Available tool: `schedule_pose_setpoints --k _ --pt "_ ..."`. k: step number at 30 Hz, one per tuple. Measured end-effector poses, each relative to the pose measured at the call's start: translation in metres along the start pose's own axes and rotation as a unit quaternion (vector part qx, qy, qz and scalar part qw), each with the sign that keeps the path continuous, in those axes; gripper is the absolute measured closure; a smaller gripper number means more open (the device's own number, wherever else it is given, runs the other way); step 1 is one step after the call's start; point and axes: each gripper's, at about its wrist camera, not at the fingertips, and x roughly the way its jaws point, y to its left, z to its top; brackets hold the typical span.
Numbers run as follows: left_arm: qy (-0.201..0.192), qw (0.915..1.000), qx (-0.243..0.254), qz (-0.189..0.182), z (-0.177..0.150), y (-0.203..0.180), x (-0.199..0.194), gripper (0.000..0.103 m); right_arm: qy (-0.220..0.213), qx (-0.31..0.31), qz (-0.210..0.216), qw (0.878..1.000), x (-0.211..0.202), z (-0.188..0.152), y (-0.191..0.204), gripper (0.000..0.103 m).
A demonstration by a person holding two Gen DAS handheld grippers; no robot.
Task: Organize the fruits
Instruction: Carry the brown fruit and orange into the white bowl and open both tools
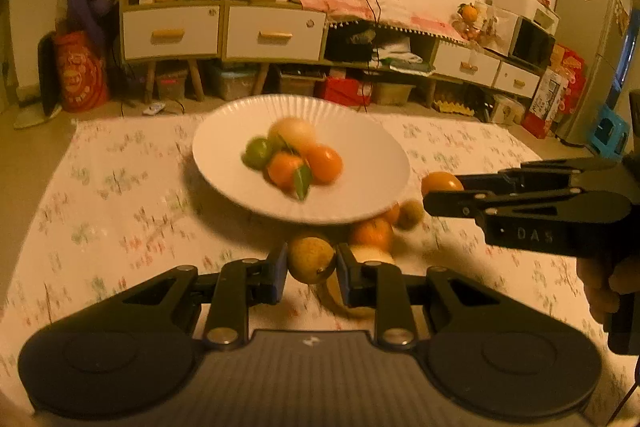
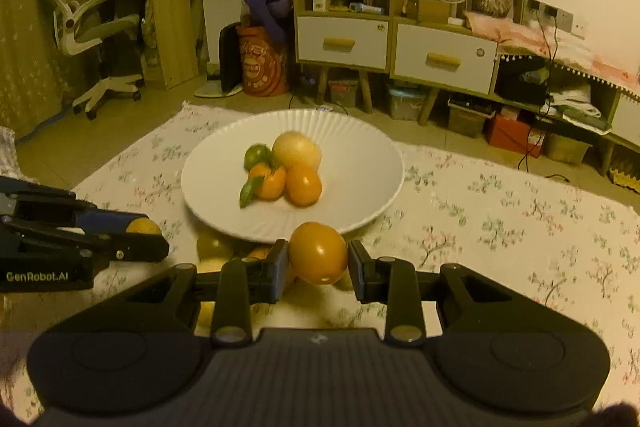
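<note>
A white plate (image 1: 224,155) on the floral cloth holds a green fruit (image 1: 258,151), a pale round fruit (image 1: 294,133) and two oranges (image 1: 324,163). My left gripper (image 1: 311,263) is shut on a yellow-brown pear (image 1: 311,259), just short of the plate's near rim. My right gripper (image 2: 319,255) is shut on an orange (image 2: 319,251), near the plate (image 2: 360,163). Several loose fruits (image 1: 372,233) lie on the cloth by the rim. The right gripper also shows in the left wrist view (image 1: 440,193), the left gripper in the right wrist view (image 2: 156,239).
The floral cloth (image 2: 500,227) covers the floor around the plate. White-drawered cabinets (image 2: 440,61) and storage boxes stand behind. An office chair (image 2: 92,39) is at far left.
</note>
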Motion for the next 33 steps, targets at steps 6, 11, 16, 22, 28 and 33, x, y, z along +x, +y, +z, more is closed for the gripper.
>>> schedule_pose_setpoints --k 6,11,16,22,28,33 --pt "0.001 0.9997 0.018 0.014 0.025 0.010 0.019 0.076 -0.004 -0.012 -0.006 1.000 0.012 0.015 0.000 0.074" --pt "0.009 0.9990 0.031 0.030 0.035 0.020 0.037 0.076 0.001 -0.024 -0.013 1.000 0.028 0.024 -0.006 0.074" --pt "0.015 0.9981 0.050 0.033 0.047 0.023 0.054 0.076 0.006 -0.029 -0.023 0.999 0.044 0.033 -0.015 0.074" --pt "0.027 0.9970 0.060 0.041 0.053 0.026 0.073 0.076 0.013 -0.037 -0.027 0.999 0.060 0.039 -0.019 0.074" --pt "0.034 0.9968 0.060 0.041 0.054 0.029 0.081 0.076 0.020 -0.043 -0.026 0.999 0.070 0.041 -0.022 0.074" --pt "0.038 0.9964 0.066 0.037 0.056 0.029 0.087 0.076 0.024 -0.040 -0.027 0.999 0.074 0.039 -0.023 0.074"
